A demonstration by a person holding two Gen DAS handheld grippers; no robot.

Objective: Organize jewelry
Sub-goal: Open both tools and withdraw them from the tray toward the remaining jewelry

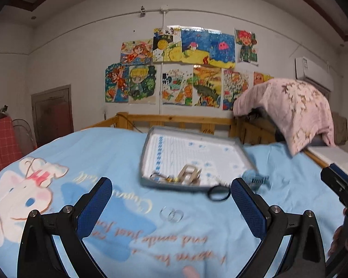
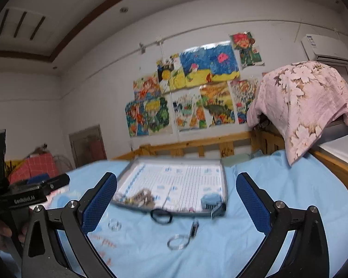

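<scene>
Where the blue bedsheet [image 1: 99, 153] flattens out, a shallow grey-rimmed tray [image 2: 225, 180] with a white, blue-dotted lining holds a small tangle of gold-toned jewelry [image 1: 185, 176] in its near corner. Just outside its near edge lie a black hair tie [image 2: 161, 216] and clear rings [image 2: 177, 242]. Both the left gripper [image 1: 171, 199] and right gripper [image 2: 176, 192] stand spread wide, grasping nothing.

One tray [image 2: 223, 180], one black hair tie [image 2: 161, 216], two clear rings [image 2: 177, 241]

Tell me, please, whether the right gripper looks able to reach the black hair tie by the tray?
Probably yes: the right gripper is open and empty, and the black hair tie lies uncovered on the blue bedsheet just ahead.
</scene>
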